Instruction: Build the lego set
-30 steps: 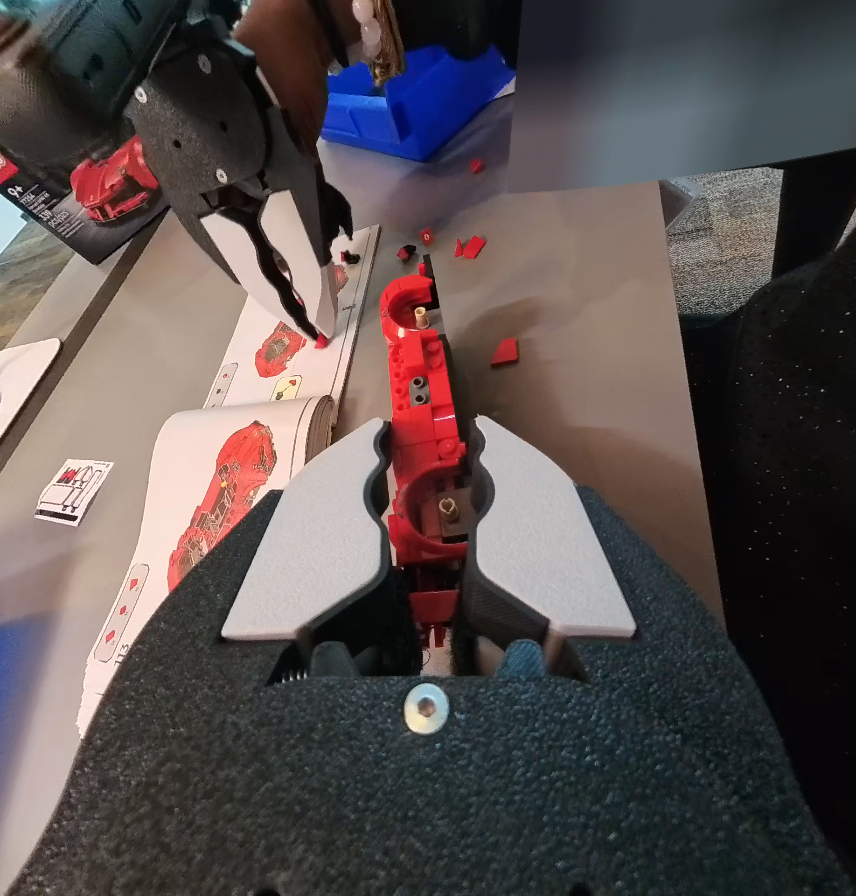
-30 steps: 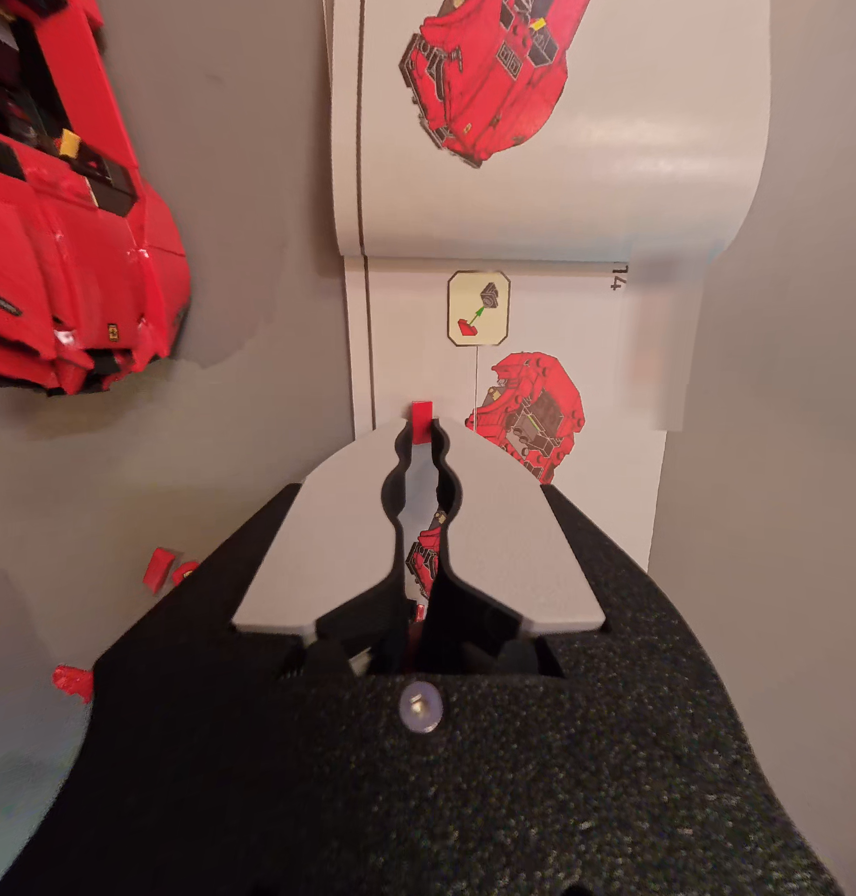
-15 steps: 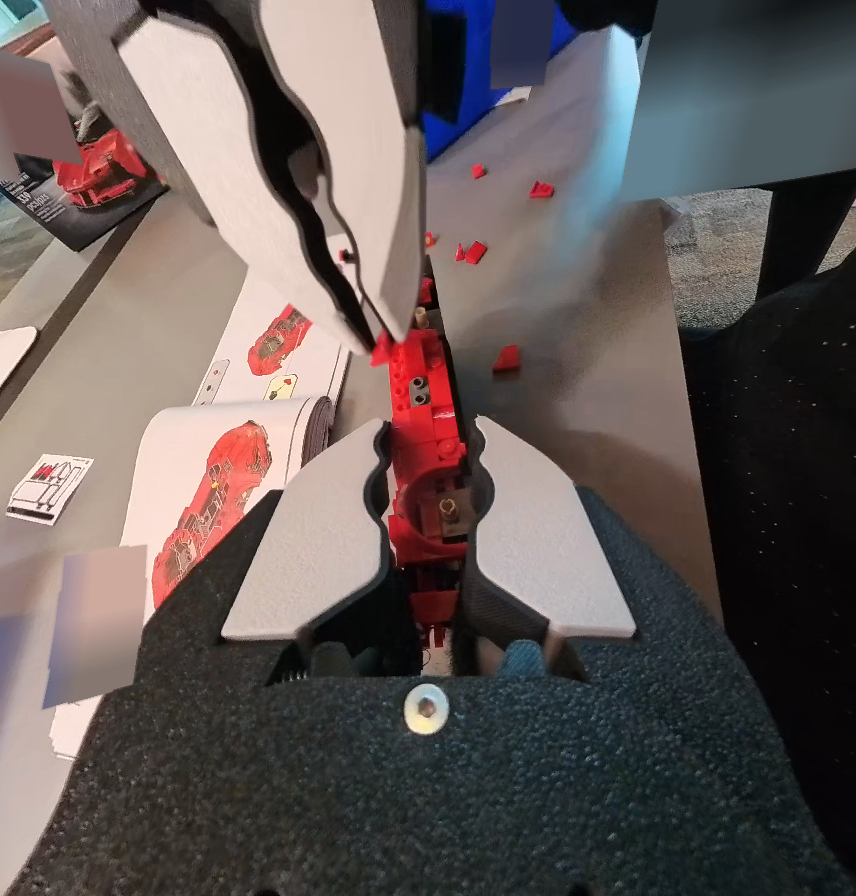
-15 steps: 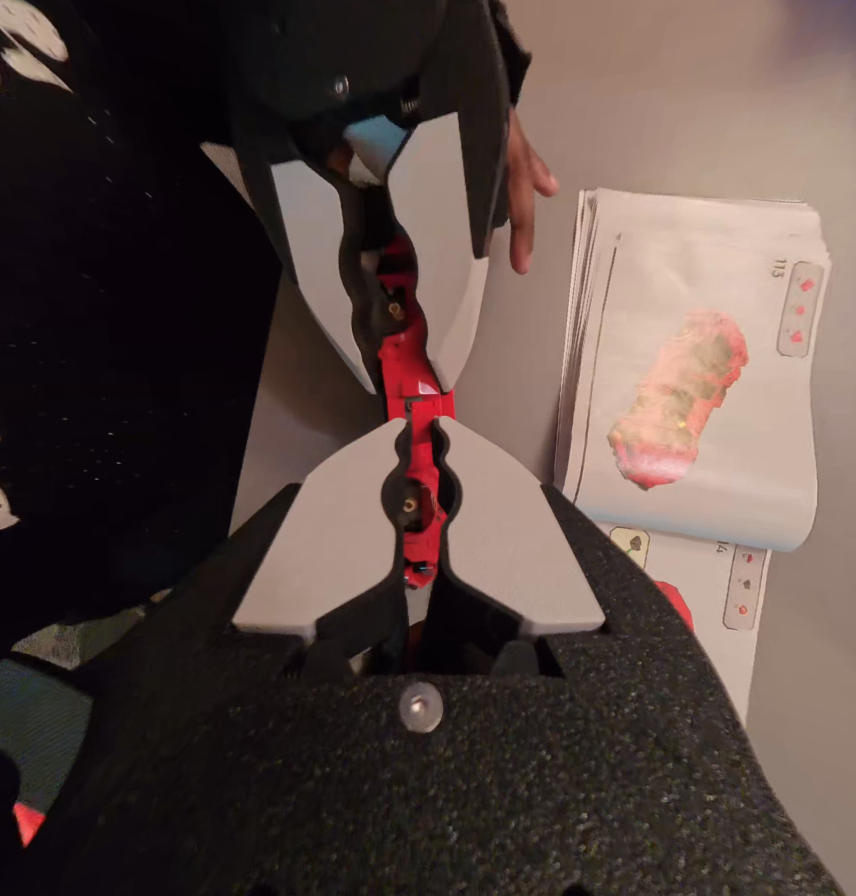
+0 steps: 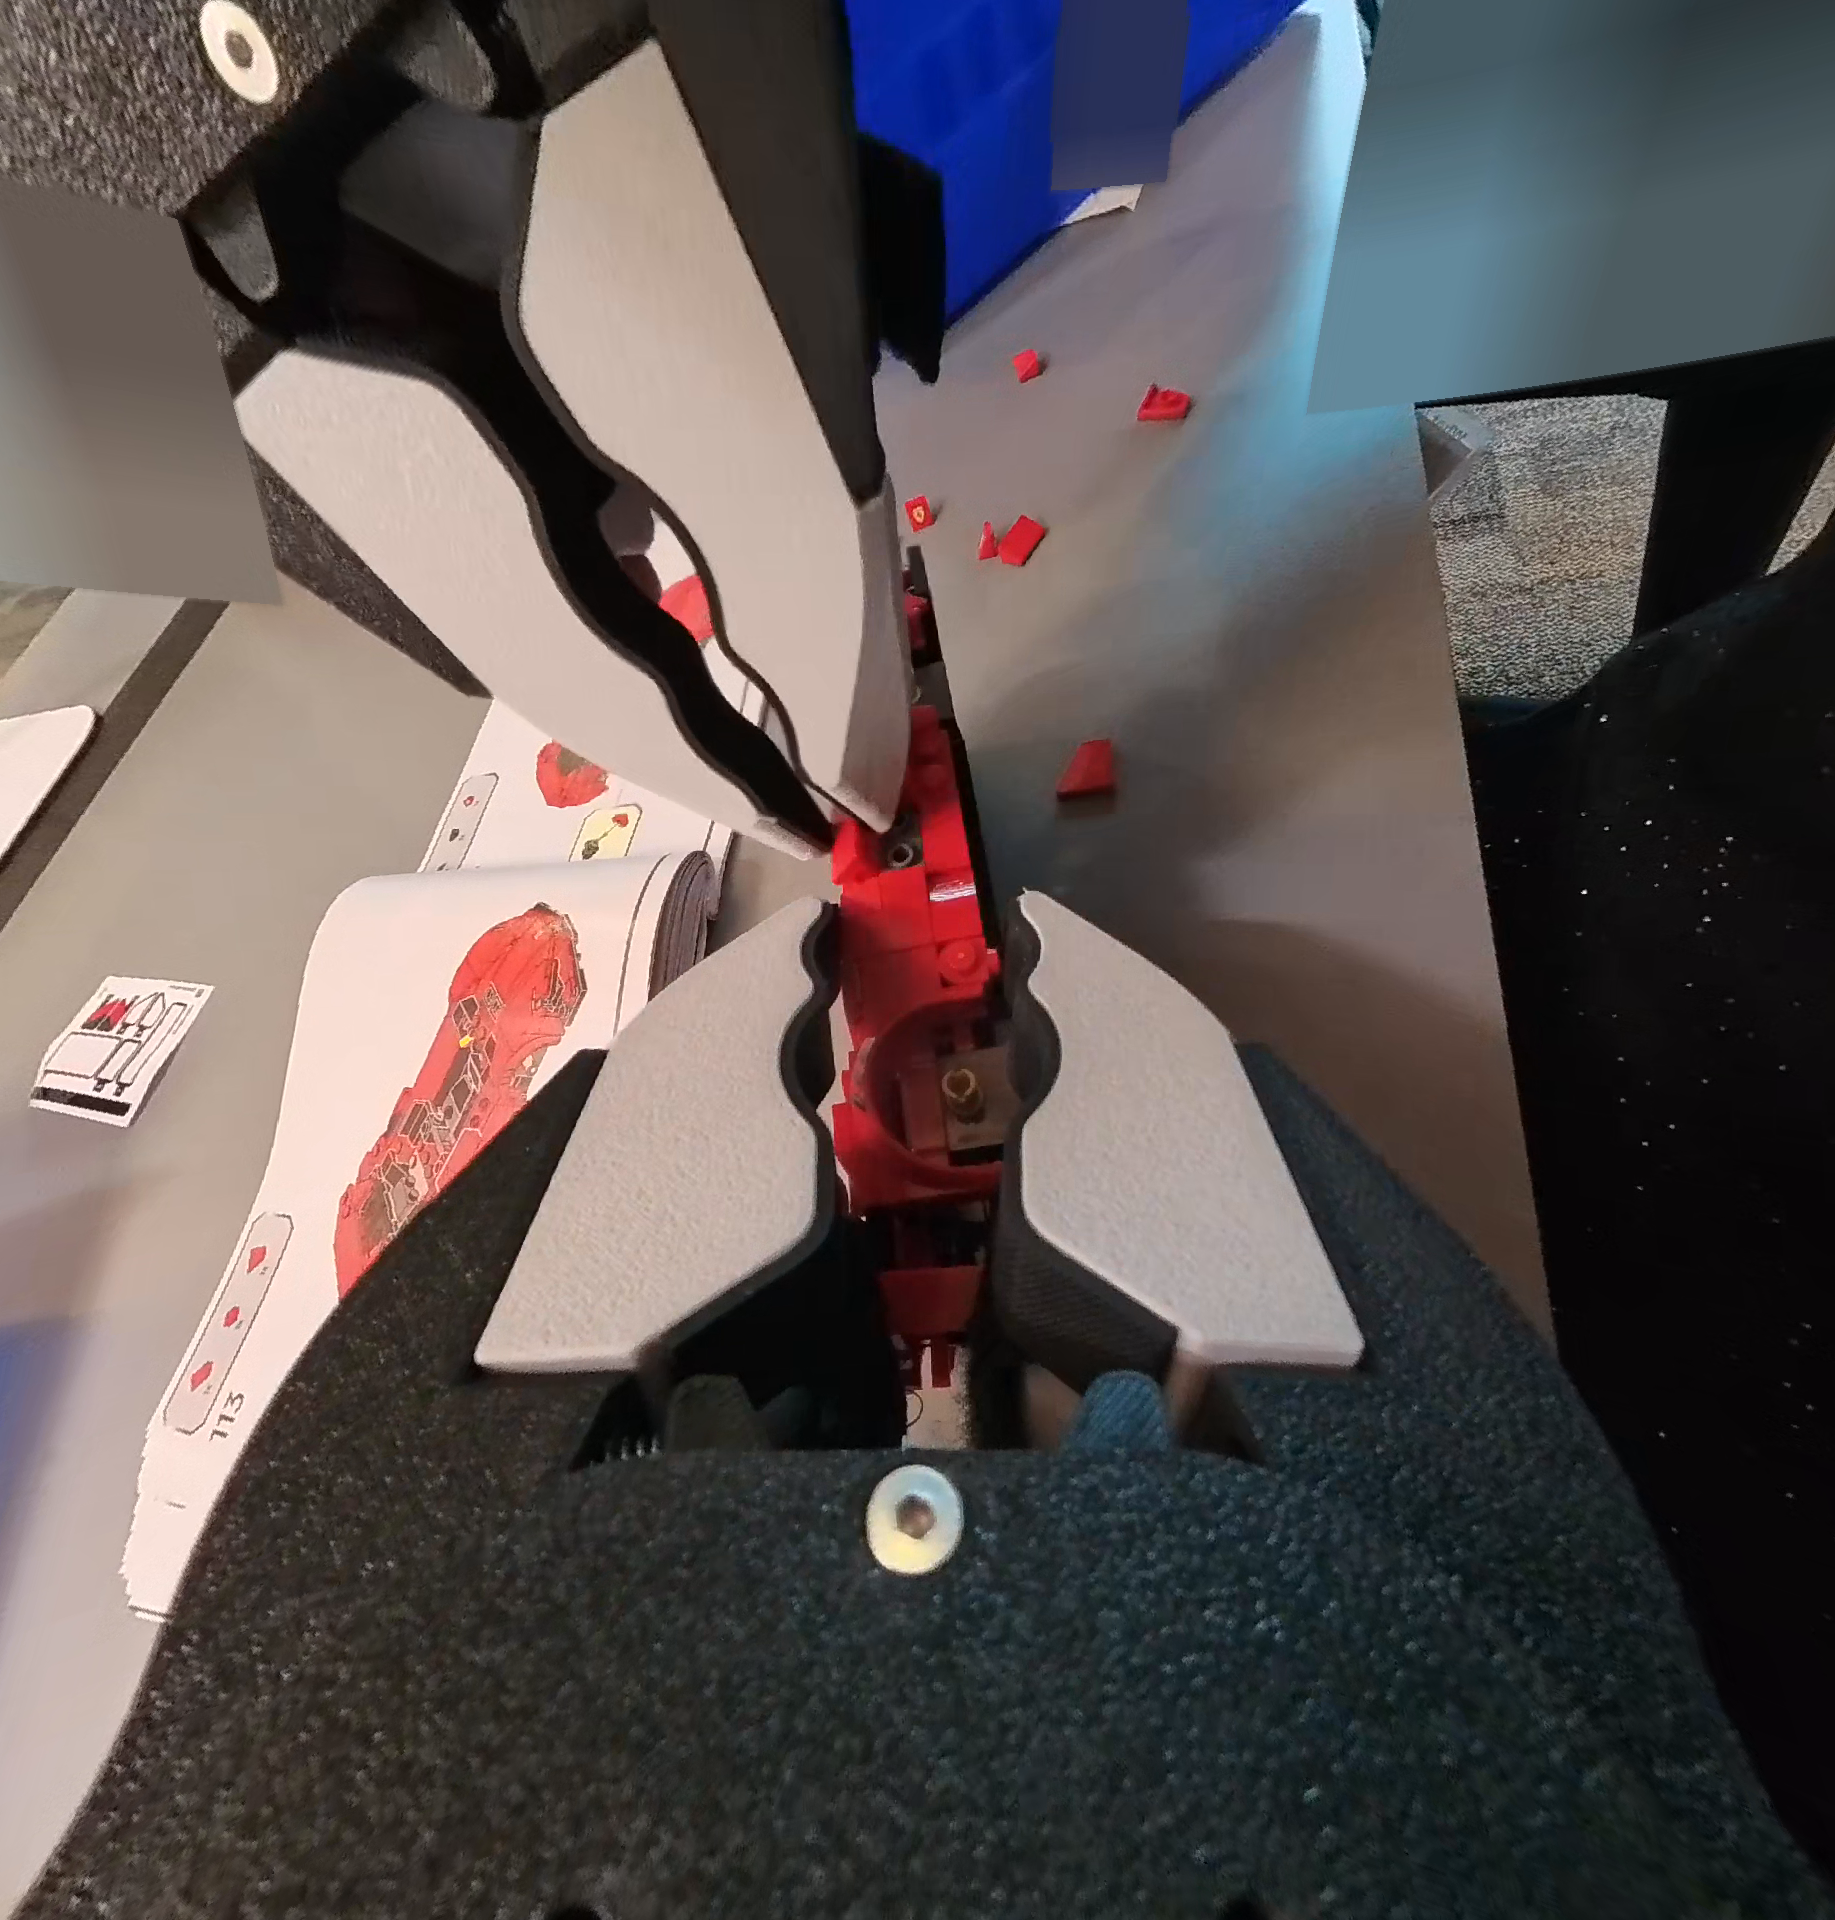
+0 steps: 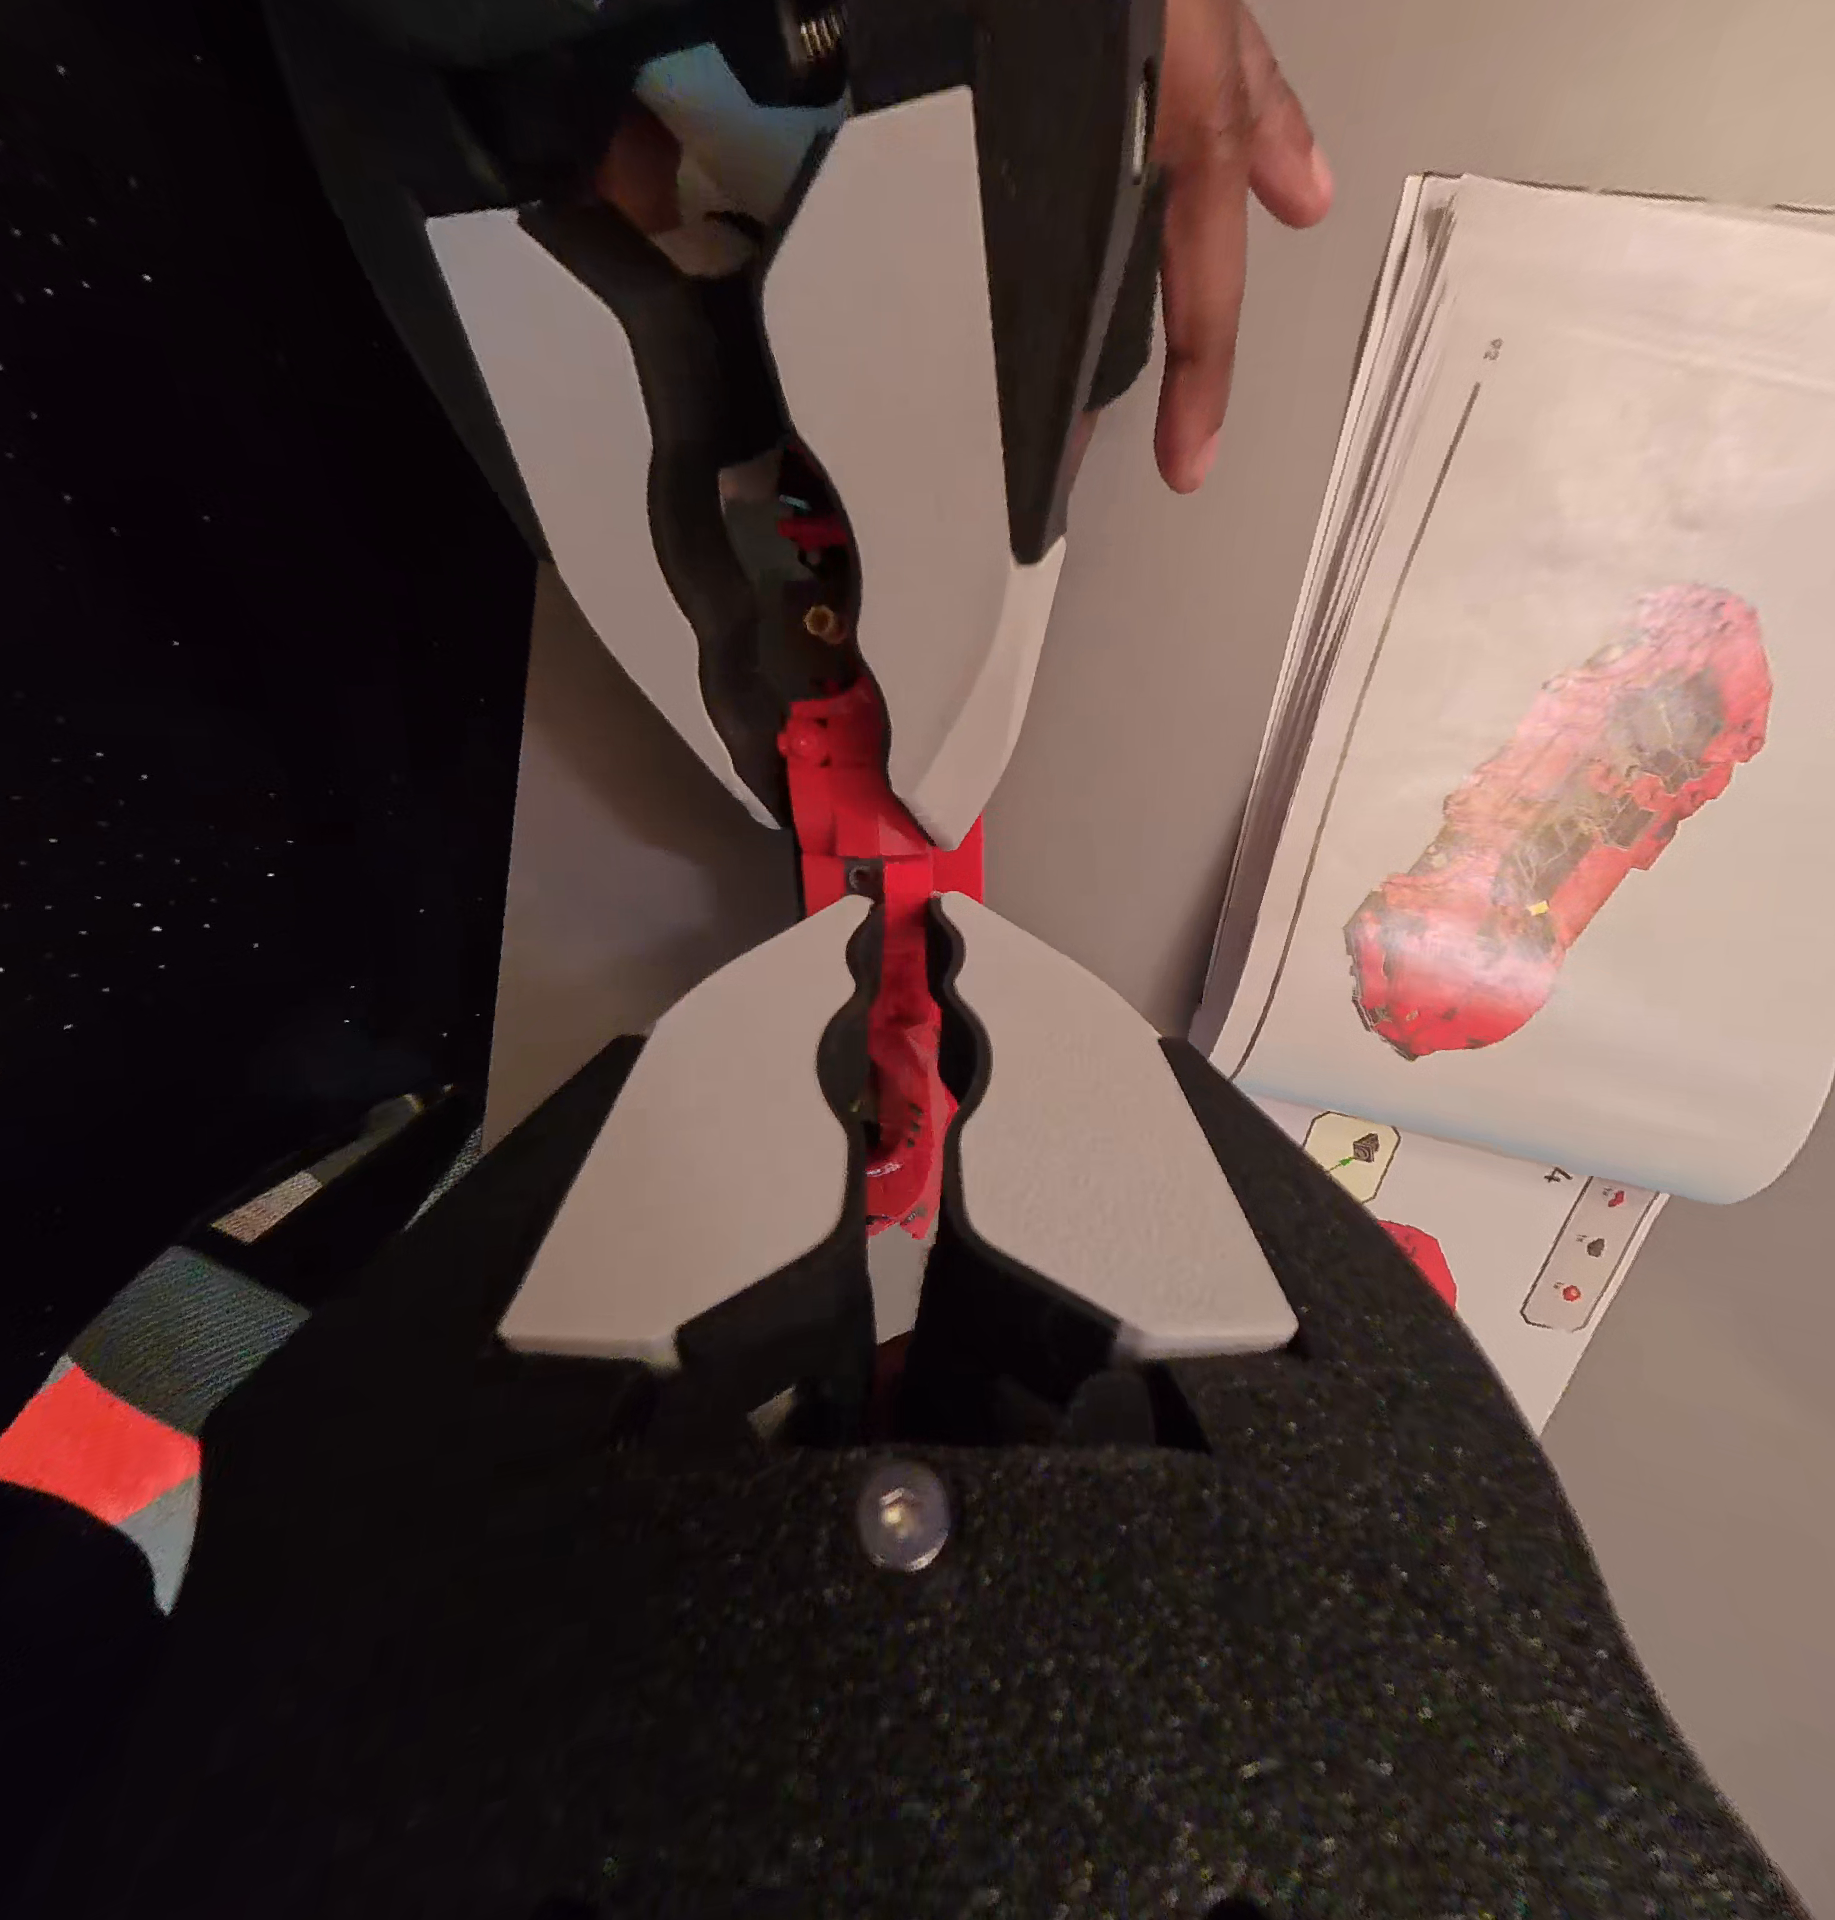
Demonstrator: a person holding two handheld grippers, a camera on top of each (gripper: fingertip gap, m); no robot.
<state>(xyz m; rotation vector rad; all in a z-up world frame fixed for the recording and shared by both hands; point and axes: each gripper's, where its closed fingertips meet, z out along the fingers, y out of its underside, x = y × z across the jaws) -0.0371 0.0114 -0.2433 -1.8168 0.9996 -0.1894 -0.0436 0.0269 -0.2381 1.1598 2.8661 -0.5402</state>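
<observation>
Left gripper [image 5: 918, 940] is seen clamped on a long red plastic lego car sub-assembly [image 5: 918, 997], held edge-up above the grey table [image 5: 1256, 779], the wheel-arch part caught between the grey pads. Right gripper [image 6: 902, 904] is nearly closed, its tips pinching a small red lego piece [image 6: 908, 881] that is pressed against the upper face of the assembly, just beside a dark stud hole [image 6: 869, 879]. In the left wrist view the right gripper [image 5: 840, 826] is shown coming down from the upper left, tips touching the assembly.

Step in hand, as judged: seating of the small piece onto the assembly; whether it is fully clicked down cannot be told. Next move is judged to call for a firm straight push along the studs with the assembly braced by the left gripper, then release of the right jaws without dragging the piece off.

An open white instruction booklet with red car drawings [image 5: 445, 1060] lies on the table beside the assembly. Loose small red lego pieces [image 5: 1086, 771] are scattered farther off; a blue plastic bin [image 5: 954, 156] stands behind. A small white sticker sheet [image 5: 118, 1049] lies near the booklet.
</observation>
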